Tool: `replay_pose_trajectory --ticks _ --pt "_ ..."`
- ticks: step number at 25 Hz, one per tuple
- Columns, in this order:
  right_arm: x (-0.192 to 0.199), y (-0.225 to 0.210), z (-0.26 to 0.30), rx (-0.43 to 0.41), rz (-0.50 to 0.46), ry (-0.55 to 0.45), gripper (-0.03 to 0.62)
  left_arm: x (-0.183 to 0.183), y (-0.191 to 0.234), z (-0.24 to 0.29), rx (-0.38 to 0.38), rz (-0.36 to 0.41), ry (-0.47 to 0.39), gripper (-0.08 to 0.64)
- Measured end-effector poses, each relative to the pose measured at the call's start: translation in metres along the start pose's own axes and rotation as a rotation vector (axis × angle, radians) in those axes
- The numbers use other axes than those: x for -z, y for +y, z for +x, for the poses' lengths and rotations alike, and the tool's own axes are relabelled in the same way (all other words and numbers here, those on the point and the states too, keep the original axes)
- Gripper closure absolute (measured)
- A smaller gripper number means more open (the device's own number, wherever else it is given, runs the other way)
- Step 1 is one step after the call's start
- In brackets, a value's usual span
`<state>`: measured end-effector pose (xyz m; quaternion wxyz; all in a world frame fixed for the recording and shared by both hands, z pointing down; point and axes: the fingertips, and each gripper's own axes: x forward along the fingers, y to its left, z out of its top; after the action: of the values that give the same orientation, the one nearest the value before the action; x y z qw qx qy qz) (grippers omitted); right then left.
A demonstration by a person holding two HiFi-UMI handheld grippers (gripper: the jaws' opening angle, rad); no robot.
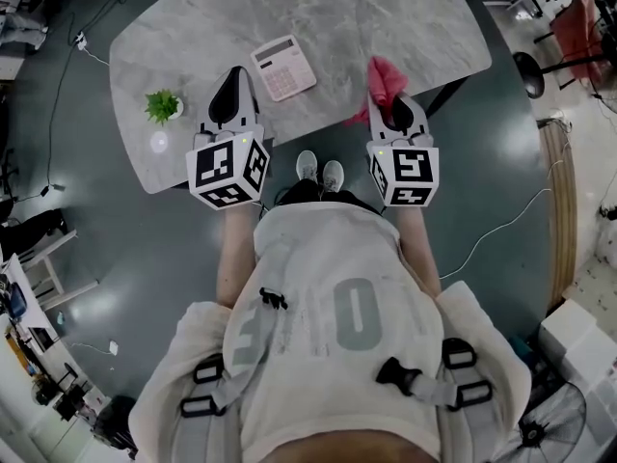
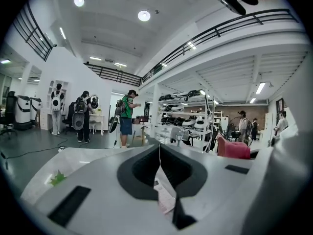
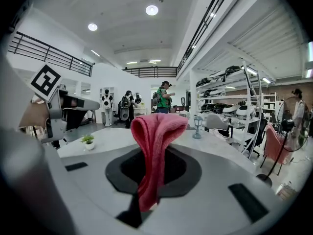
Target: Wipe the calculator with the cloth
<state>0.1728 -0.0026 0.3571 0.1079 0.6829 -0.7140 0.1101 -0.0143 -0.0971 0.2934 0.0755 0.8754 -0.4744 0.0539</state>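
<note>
The calculator (image 1: 283,67) is pale pink with a grid of light keys and a display strip along its far edge. It lies flat and slightly askew on the grey marbled table (image 1: 386,17). It sits just ahead of the left gripper (image 1: 234,77) and to the right of its tips, apart from them. It is further from the right gripper (image 1: 393,102), off to that gripper's left. In the left gripper view a strip of its keys shows low down, under the jaws.

The cloth (image 3: 155,131) is deep pink and nappy. The right gripper's jaws are clamped on it. It stands up out of the tips, folds over at the top, and a tail hangs back down over the jaw opening. In the head view it bunches just beyond the right gripper's tips, above the near edge of the table.

The left gripper's jaws meet along a thin seam, with nothing between them.

A small white pot (image 1: 166,116) holding a green plant (image 1: 162,102) stands on the table to the left of the left gripper, apart from it.
</note>
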Motion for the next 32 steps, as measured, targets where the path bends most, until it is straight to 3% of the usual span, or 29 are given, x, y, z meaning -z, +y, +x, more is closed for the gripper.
replay_pose_trajectory --ticks 23,28,32 --pt "-0.027 0.051 0.074 -0.010 -0.080 0.010 0.537 0.000 0.079 0.036 -0.002 -0.066 -0.023 0.538" --pt "-0.027 0.052 0.087 -0.032 -0.108 0.022 0.537 0.011 0.085 0.036 -0.028 -0.082 -0.005 0.538" --pt "-0.045 0.047 0.105 -0.067 -0.190 0.011 0.538 0.003 0.091 0.039 -0.076 -0.090 -0.016 0.538"
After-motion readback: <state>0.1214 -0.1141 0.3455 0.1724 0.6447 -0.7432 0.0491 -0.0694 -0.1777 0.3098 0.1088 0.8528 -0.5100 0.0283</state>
